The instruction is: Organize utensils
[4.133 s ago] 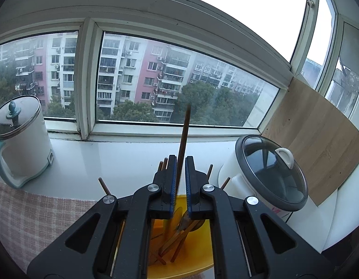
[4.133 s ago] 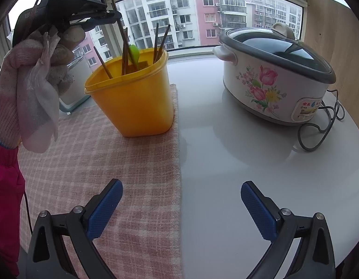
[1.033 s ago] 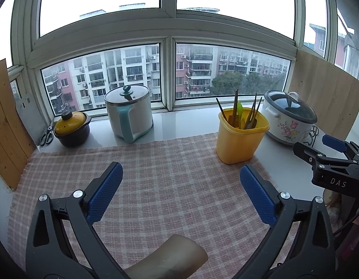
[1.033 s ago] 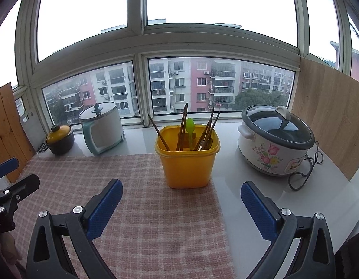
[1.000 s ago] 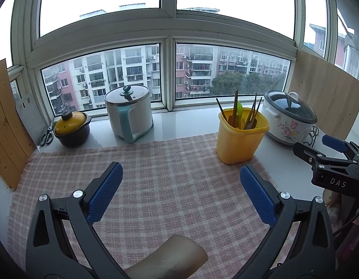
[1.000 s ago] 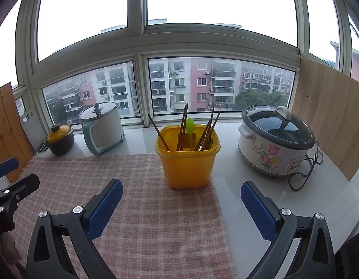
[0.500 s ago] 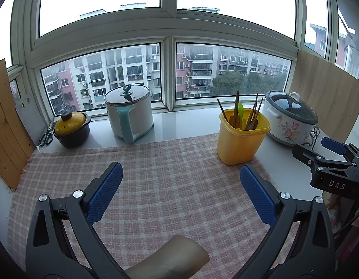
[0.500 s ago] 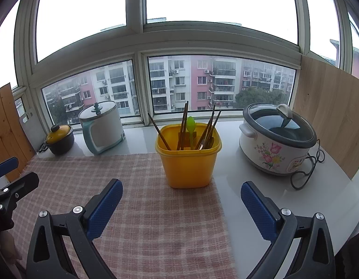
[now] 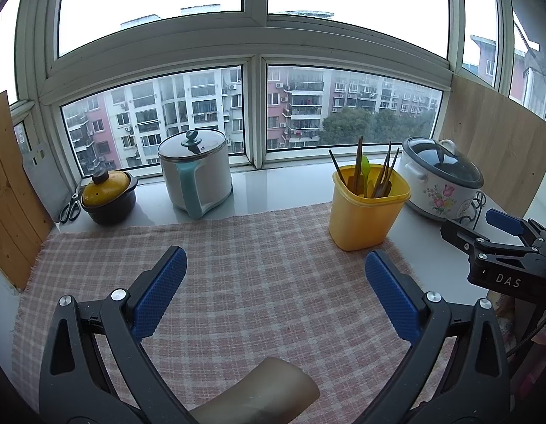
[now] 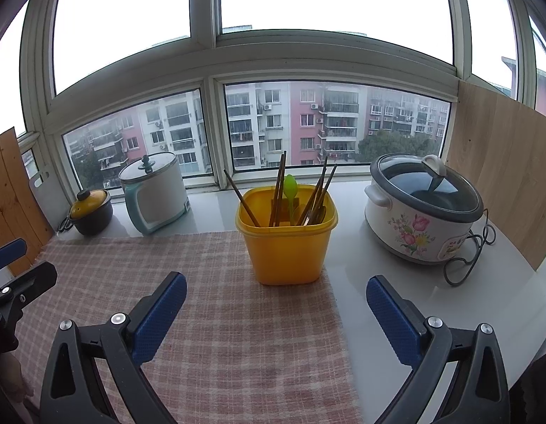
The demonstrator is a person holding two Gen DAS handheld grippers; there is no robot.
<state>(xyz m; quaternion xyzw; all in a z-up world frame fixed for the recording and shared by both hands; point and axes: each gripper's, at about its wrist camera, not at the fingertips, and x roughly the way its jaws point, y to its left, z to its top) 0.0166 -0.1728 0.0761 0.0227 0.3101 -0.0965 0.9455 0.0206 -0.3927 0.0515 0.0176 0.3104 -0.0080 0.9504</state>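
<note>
A yellow utensil holder (image 9: 365,213) (image 10: 286,240) stands upright at the right edge of the pink checked cloth (image 9: 237,275) (image 10: 220,304). Several brown chopsticks (image 10: 278,190) and a green spoon (image 10: 290,189) stand in it. My left gripper (image 9: 274,291) is open and empty, held back over the near part of the cloth. My right gripper (image 10: 274,312) is open and empty, in front of the holder and apart from it. The right gripper's body also shows in the left wrist view (image 9: 499,251).
A white rice cooker with a flower print (image 10: 423,208) and its cord sit right of the holder. A white kettle with a teal handle (image 9: 193,173) and a small yellow-lidded pot (image 9: 108,198) stand by the window. Wooden boards lean at both ends.
Since four seconds ago my left gripper let go of a chopstick into the holder and both grippers drew back. Over the last second, almost nothing moved.
</note>
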